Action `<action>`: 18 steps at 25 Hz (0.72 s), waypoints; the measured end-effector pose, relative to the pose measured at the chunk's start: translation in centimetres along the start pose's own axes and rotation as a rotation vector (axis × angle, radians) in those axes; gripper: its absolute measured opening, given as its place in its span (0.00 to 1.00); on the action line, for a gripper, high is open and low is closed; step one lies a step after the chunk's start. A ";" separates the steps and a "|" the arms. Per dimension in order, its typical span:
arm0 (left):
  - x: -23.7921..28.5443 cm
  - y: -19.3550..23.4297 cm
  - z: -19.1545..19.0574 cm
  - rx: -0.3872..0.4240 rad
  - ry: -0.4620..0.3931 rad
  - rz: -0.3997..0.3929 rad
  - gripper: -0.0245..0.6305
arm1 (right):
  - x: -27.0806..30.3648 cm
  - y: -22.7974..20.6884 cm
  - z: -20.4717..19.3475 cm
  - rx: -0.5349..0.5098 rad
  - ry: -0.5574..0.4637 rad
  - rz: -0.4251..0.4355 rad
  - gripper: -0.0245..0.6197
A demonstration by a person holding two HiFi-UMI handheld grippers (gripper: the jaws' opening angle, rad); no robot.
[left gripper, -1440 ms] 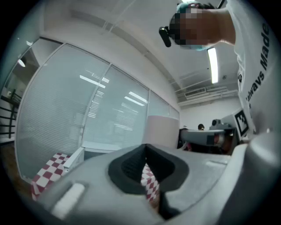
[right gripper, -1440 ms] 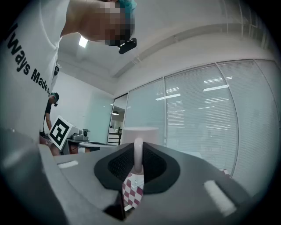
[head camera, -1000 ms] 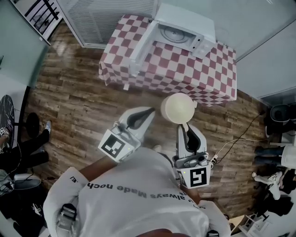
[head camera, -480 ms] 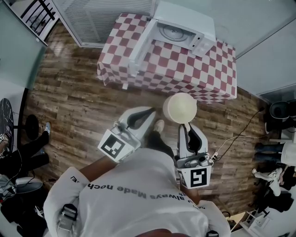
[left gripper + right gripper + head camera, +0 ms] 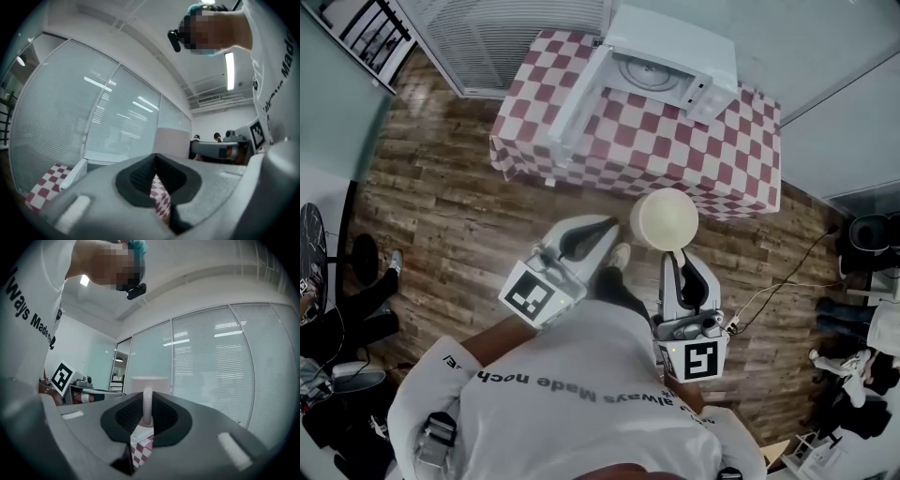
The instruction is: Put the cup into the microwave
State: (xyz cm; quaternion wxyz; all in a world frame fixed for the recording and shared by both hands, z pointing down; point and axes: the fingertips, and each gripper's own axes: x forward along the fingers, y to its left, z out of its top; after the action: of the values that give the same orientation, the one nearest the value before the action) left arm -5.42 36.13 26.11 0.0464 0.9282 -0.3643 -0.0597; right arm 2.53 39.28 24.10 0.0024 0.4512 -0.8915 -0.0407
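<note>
Left claw: jaws are pressing together at the tips, gripping nothing; it is pointing ahead toward the table, level with the right claw.
Cup: pale and round from above, it is hanging just past the right claw's tips, to the right of the left claw's tips and clear of them.
Right claw: jaws are pinching narrowly on the cup's handle, which is standing upright between the pads.
Microwave: white, it is sitting well ahead of both claws, its door swinging open toward the left claw's side.
Table: wearing a red-and-white check cloth, it is standing between the claws and the microwave, apart from both tips.
</note>
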 end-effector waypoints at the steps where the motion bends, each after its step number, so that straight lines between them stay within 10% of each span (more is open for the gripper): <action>1: 1.0 0.4 0.0 -0.007 0.003 0.003 0.04 | 0.4 -0.9 -0.1 0.000 0.000 0.001 0.10; 18: 15.4 5.4 0.1 0.024 0.002 0.031 0.04 | 7.1 -14.9 -0.8 0.000 -0.022 0.026 0.10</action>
State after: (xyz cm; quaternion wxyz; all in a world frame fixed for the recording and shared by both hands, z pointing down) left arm 2.16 21.73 25.54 0.0366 0.9230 -0.3793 -0.0539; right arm 10.32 24.72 23.57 -0.0070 0.4393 -0.8972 -0.0454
